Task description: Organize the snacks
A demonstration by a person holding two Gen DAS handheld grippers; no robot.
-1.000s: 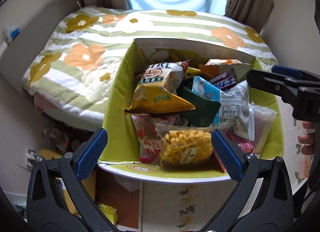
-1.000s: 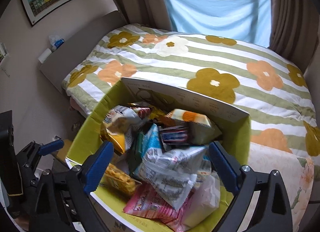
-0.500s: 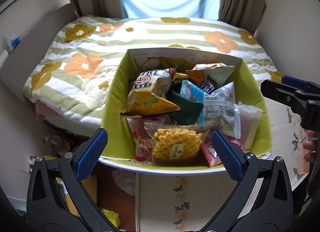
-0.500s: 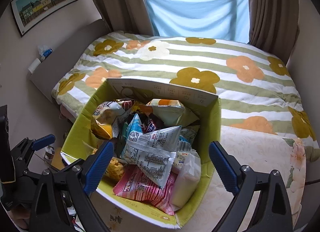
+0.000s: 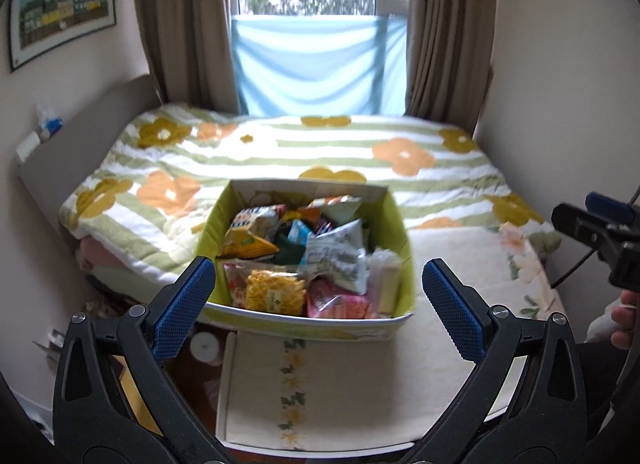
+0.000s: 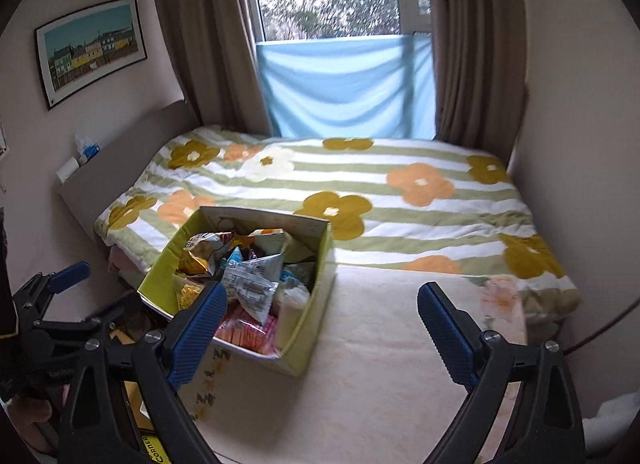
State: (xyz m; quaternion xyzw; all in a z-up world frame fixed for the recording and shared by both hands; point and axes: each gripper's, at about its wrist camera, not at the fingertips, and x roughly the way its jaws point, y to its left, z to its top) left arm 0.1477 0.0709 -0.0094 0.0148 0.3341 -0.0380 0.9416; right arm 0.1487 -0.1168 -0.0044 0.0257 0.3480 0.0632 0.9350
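A green cardboard box (image 5: pixel 404 260) full of snack packets stands on a cream floral-cloth table (image 5: pixel 360 376). It also shows in the right wrist view (image 6: pixel 316 304). On top lie a yellow waffle-snack bag (image 5: pixel 274 292), a pink packet (image 5: pixel 340 304) and a white printed packet (image 5: pixel 340 256). My left gripper (image 5: pixel 320 306) is open and empty, held back from the box's near wall. My right gripper (image 6: pixel 320 330) is open and empty, to the right of the box above the cloth. It shows at the right edge of the left wrist view (image 5: pixel 592 224).
A bed with a flowered striped quilt (image 5: pixel 320 152) lies behind the table. Behind it is a window with brown curtains (image 5: pixel 184 24) and a blue cloth (image 5: pixel 316 64). Clutter sits on the floor left of the table (image 5: pixel 204 344).
Both grippers have pulled back and up from the box, so it looks smaller and more of the table and room shows. Both stay open and empty.
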